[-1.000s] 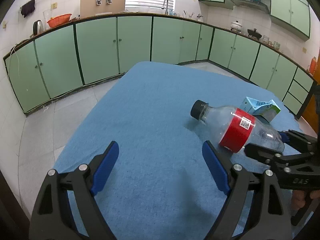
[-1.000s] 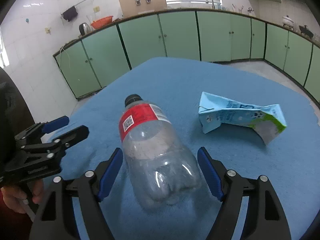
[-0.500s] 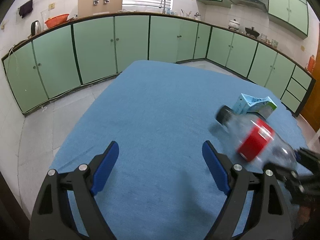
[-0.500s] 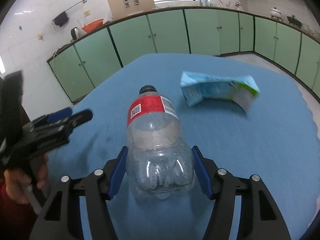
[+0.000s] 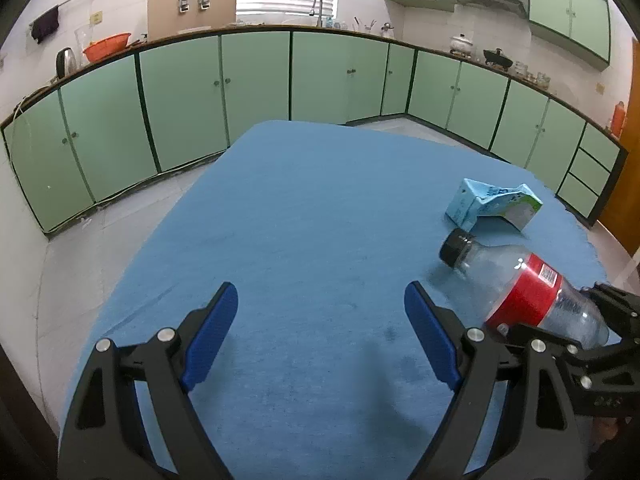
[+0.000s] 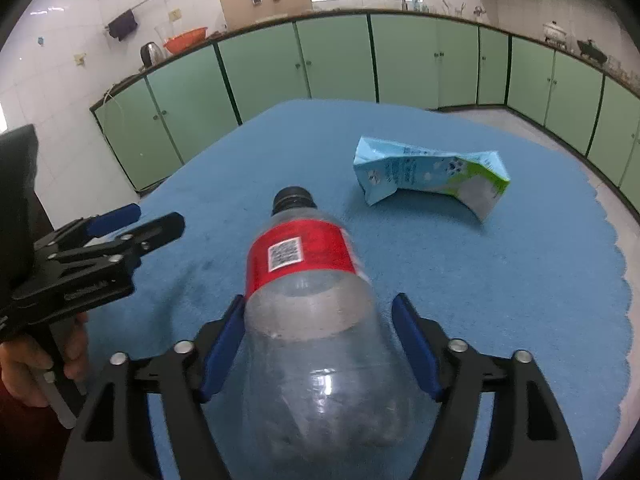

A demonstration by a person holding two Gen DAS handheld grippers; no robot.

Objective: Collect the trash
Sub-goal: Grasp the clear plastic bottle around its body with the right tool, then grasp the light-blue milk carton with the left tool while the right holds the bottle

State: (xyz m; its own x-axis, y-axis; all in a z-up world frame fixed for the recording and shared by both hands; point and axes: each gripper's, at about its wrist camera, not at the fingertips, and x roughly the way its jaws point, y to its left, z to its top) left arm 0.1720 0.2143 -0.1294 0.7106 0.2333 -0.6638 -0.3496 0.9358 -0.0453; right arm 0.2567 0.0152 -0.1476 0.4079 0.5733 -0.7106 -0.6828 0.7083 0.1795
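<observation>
Covering the table, blue cloth faces green cabinets.

Both grippers have black angular frames with cut-out windows and silver screw heads. The left gripper and right gripper carry blue pads on their fingers. A grey handle shows below.
</observation>
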